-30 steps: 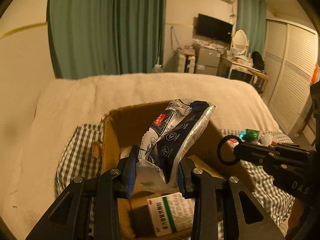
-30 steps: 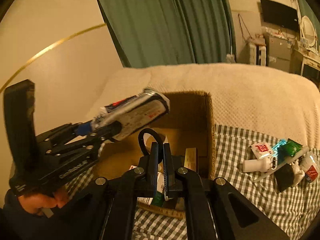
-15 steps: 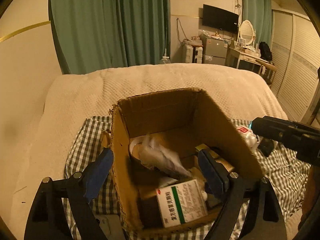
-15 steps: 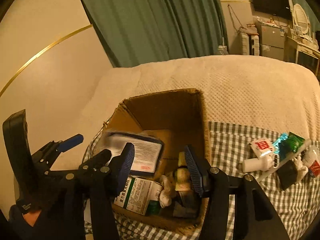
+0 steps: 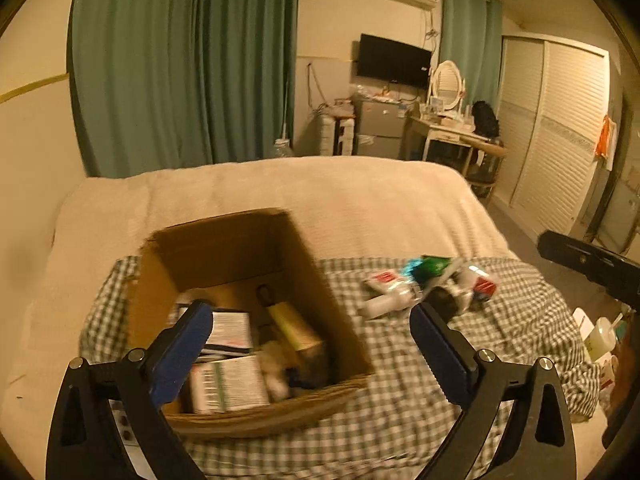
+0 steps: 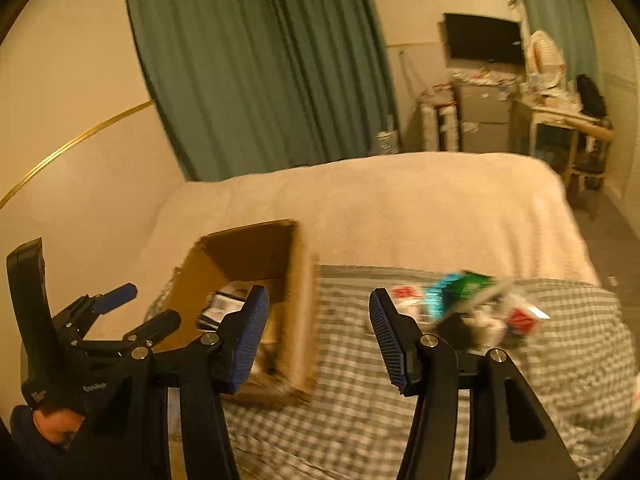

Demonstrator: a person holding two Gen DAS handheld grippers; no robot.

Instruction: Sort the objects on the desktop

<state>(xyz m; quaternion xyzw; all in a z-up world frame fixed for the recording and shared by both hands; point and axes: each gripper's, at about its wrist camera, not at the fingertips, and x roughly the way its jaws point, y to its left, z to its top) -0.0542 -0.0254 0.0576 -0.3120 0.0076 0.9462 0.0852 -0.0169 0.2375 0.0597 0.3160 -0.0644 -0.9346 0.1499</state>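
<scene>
The left gripper (image 5: pixel 310 334) stands wide open with nothing between its blue pads (image 5: pixel 182 350), low in the middle of the left wrist view, its left finger over the near corner of the cardboard box (image 5: pixel 320 308). The box sits on a green-and-white checked cloth (image 5: pixel 400 404) at the lower left of that view, and the cloth lies over a cream bedspread (image 5: pixel 360 204). Inside the box are several packets and cartons, among them a white carton with a green stripe (image 5: pixel 228 384) near the front and a yellowish carton (image 5: pixel 294 330) toward the right wall; motion blur hides finer detail. To the right of the box, in the middle right of the frame, a loose pile of small items (image 5: pixel 432 284) rests on the cloth, including a white bottle, a red-and-white packet and something teal and green. In the right wrist view the right gripper (image 6: pixel 318 334) is also spread open and holds nothing, with the box (image 6: pixel 300 300) behind its left finger and the pile (image 6: pixel 472 300) behind its right finger. The left gripper (image 6: pixel 116 312) shows at the lower left of that view, held in a hand (image 6: pixel 50 426).
</scene>
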